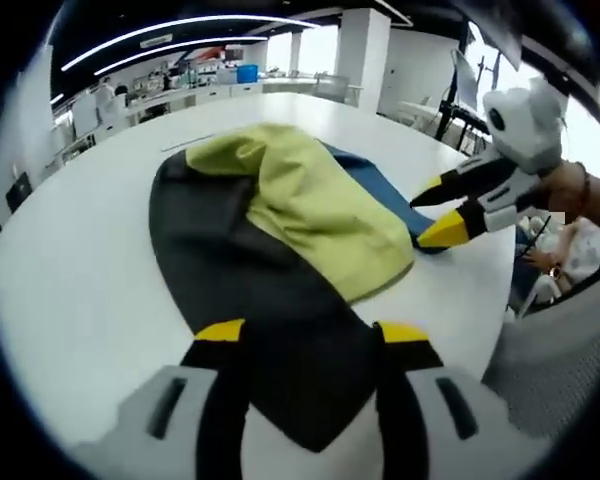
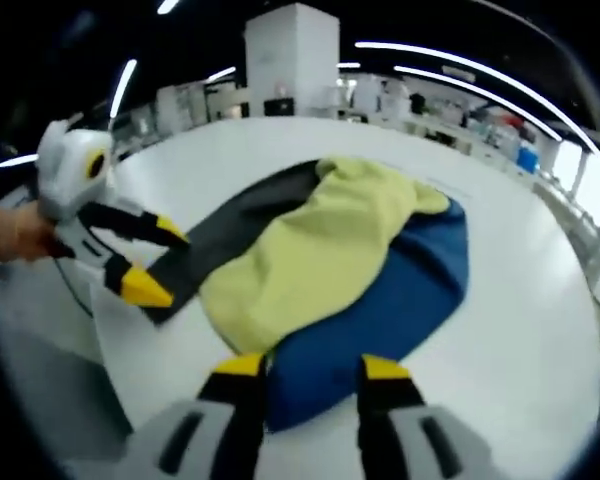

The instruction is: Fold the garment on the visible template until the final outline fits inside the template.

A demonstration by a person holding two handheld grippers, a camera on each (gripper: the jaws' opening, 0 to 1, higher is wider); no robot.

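Observation:
A garment with a black part, a yellow-green part and a blue part lies crumpled on the white table. My left gripper is open, its yellow-tipped jaws standing either side of the black end. My right gripper comes in from the right, open at the blue edge. In the right gripper view the blue part lies between the open jaws of my right gripper. The yellow-green part lies above it, and my left gripper sits at the black end.
The table's edge runs close on the right, with a grey chair beyond it. A hand holds the left gripper. Desks and a white pillar stand far behind. Bare tabletop surrounds the garment.

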